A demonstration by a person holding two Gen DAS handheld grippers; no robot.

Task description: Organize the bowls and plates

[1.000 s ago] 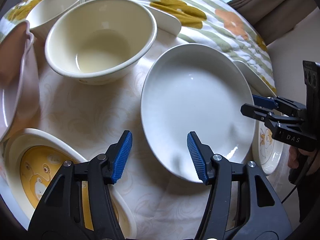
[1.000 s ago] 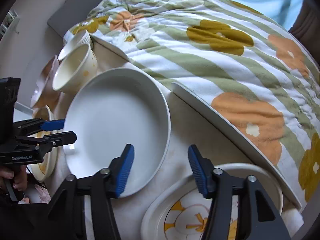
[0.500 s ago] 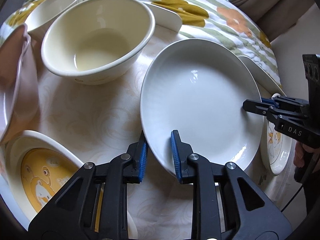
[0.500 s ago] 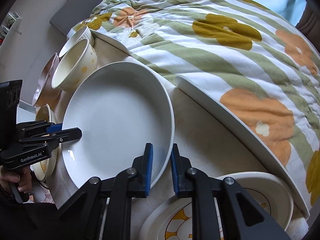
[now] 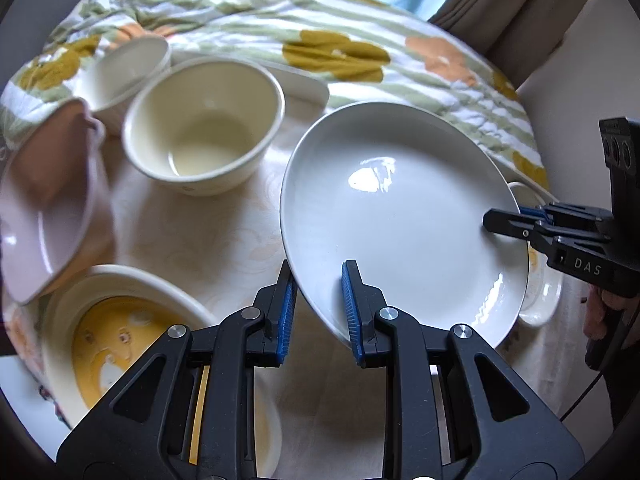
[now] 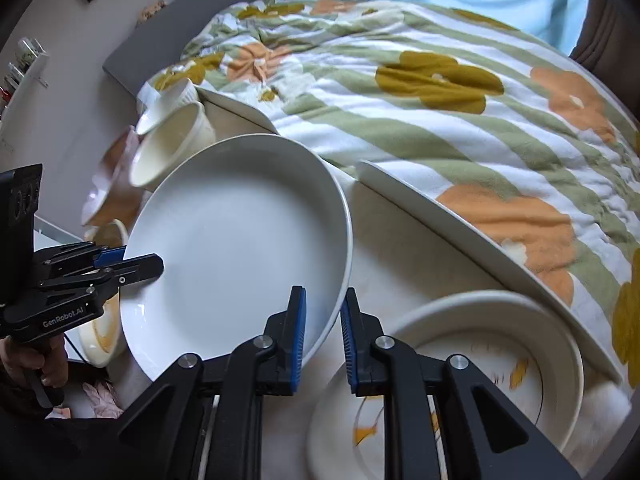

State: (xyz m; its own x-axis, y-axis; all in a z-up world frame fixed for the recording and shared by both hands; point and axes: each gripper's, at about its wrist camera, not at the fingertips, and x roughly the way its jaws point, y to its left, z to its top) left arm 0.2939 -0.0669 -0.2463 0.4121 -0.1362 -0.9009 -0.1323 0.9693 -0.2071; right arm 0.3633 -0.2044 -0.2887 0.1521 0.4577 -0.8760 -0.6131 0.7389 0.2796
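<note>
A: What fills the far side of the scene?
B: A striped, flower-patterned blanket (image 5: 340, 52) spreads across the far side, lapping over the far edge of the pale desk (image 5: 208, 232).

A: And the main piece of crockery?
B: A large white plate (image 5: 400, 224) sits right of centre in the left wrist view, tilted, its near-left rim raised. The left gripper (image 5: 318, 308) is clamped on that near rim, one blue pad above and one beneath. The right gripper (image 6: 322, 336) is likewise closed on the opposite rim, seen at the plate's right edge from the left camera.

A: What lies around it?
B: To the near left, a rimmed dish with a yellow cartoon centre (image 5: 120, 332) rests on the desk. At the far left, a pink bowl (image 5: 48, 208) leans on its side. Behind them stands a cream bowl (image 5: 204, 128), upright, with a smaller white bowl (image 5: 128, 68) just beyond it, against the blanket.

A: Anything on the right?
B: In the right wrist view, a white dish with orange markings (image 6: 492, 364) lies near right, partly under the plate's rim. A hand (image 6: 44, 360) holds the left gripper's handle at the left edge.
</note>
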